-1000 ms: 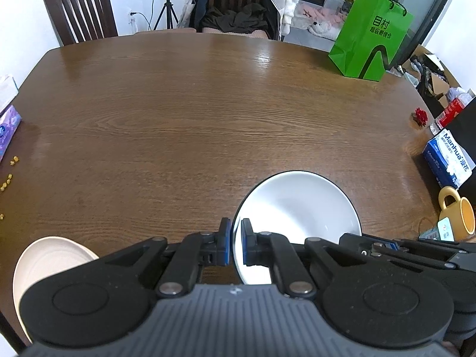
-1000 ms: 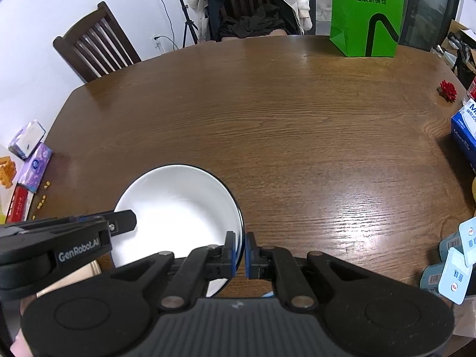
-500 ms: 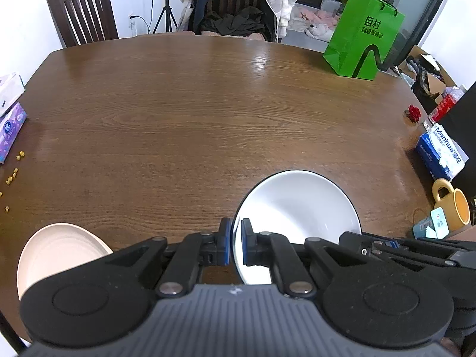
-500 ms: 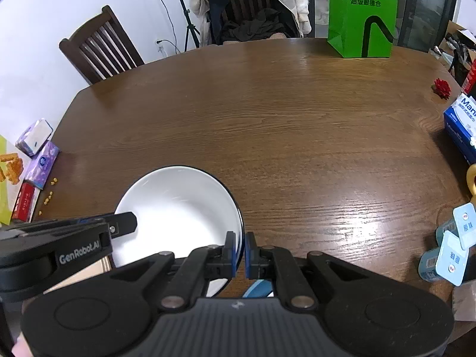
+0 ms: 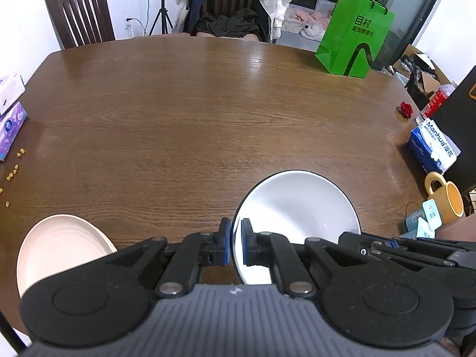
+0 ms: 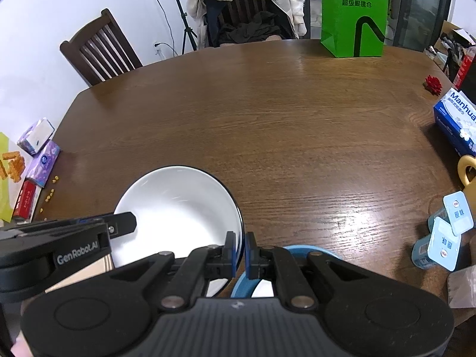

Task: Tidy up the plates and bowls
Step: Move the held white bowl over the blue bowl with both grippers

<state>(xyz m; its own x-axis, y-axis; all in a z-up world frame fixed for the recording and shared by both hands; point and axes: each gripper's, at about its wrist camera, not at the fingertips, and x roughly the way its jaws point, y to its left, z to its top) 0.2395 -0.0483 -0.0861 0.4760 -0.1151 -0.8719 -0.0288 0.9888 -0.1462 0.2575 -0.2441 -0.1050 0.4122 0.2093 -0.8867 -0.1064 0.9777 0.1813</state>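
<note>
The round white bowl with a thin dark rim [image 5: 297,208] hangs above the brown wooden worktop [image 5: 193,119], near its front edge, pinched from two sides: the left tongs [image 5: 235,245] are narrowed onto its left rim, and the right tongs [image 6: 241,251] are narrowed onto its right rim. Each grip catches only a thin strip of glazed edge, so I judge the main risk to be a slip: if one hand rises or pulls away faster than the other, the bowl could twist out of a grip and drop onto the wood. A pale pink round plate [image 5: 59,247] lies to the left, and a blue-rimmed dish [image 6: 258,282] sits under the right tongs; a low carry could clip either. The bowl's mouth faces up, seemingly near level; being round, it has no long axis
</note>
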